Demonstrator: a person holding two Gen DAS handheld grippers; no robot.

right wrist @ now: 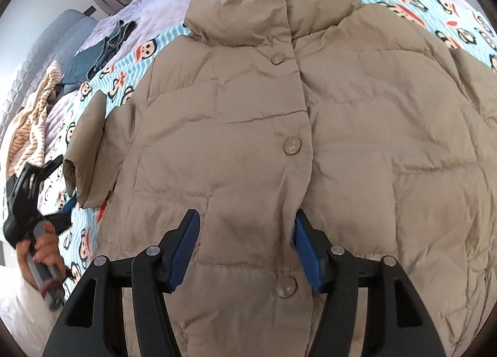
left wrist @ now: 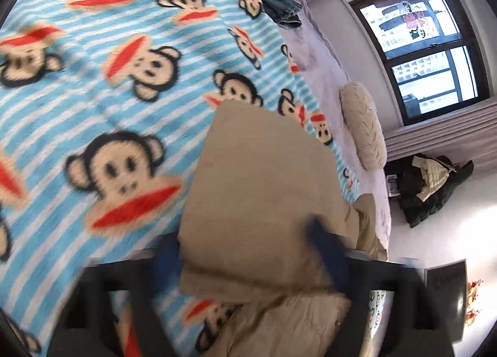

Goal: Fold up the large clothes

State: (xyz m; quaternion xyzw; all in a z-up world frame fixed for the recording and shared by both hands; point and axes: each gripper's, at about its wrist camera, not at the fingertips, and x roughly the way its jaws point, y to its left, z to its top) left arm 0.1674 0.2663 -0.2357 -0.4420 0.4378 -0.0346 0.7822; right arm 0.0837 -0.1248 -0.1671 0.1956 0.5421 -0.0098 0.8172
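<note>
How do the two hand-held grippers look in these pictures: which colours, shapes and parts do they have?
The right gripper has two black plastic arms with round silver rivets and flat blue pads on its fingers. The left gripper, seen from the right wrist view, is the same black build with a blue pad, on a grey handle with a red band, held by a bare hand. No cables, markings or sleeve show.

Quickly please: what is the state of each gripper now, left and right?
Left gripper: the jacket's sleeve lies between its fingers; too blurred to tell whether it grips.
Right gripper: open over the front of the jacket, holding nothing.
</note>
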